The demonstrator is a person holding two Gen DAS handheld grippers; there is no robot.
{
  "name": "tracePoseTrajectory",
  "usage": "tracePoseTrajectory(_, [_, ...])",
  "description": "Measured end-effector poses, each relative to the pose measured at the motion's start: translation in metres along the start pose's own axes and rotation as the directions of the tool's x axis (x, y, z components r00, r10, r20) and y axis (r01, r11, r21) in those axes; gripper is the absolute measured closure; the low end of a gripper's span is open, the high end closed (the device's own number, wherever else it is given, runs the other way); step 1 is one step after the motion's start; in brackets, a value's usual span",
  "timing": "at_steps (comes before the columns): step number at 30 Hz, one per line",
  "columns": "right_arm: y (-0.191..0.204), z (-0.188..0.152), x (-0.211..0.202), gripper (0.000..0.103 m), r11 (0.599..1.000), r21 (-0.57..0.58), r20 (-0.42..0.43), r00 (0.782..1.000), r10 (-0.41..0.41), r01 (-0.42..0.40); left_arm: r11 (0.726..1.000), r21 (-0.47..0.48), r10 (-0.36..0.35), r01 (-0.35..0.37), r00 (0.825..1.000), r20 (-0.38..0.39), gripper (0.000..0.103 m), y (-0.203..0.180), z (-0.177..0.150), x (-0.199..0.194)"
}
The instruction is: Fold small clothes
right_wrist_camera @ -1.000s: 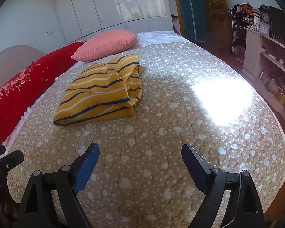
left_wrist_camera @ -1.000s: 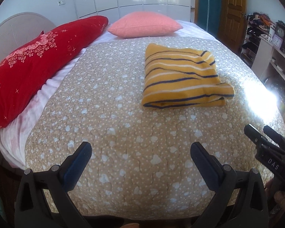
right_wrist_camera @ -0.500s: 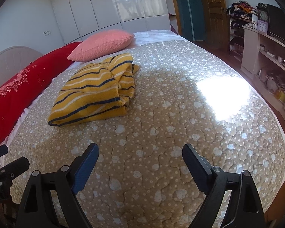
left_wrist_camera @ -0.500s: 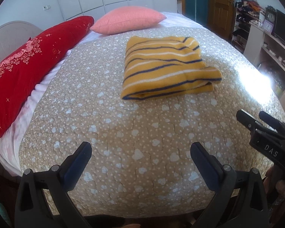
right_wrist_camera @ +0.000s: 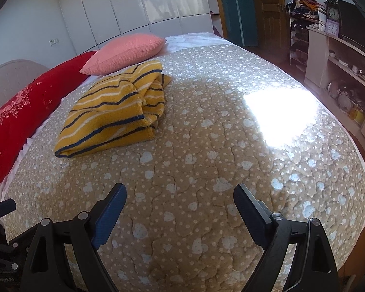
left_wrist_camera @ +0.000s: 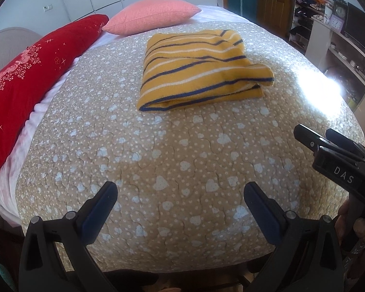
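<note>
Both tools empty: my left tool and right tool hang spread over the near end of the bed, well apart from the yellow striped garment, which lies folded mid-bed. Looks done. If tidying: pinch the loose right-side flap, tuck under, press flat.

Ahead of our spread fingers lies bare quilt; the folded striped garment sits beyond, pillows behind it, the right gripper beside our right finger.
</note>
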State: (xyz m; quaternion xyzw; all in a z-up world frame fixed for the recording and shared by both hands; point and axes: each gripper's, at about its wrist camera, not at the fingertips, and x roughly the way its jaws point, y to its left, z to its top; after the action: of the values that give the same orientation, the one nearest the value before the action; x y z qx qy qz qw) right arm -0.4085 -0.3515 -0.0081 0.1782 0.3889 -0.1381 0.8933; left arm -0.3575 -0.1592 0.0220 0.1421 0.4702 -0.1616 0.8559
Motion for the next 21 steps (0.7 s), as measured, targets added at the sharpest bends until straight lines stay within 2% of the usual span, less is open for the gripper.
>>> tracePoseTrajectory(21, [0.012, -0.004, 0.002, 0.01, 1.0, -0.027, -0.009, 1.0, 0.012, -0.013, 0.999, -0.043, -0.009, 0.008, 1.0, -0.025, 0.0, 0.01, -0.004, 0.005])
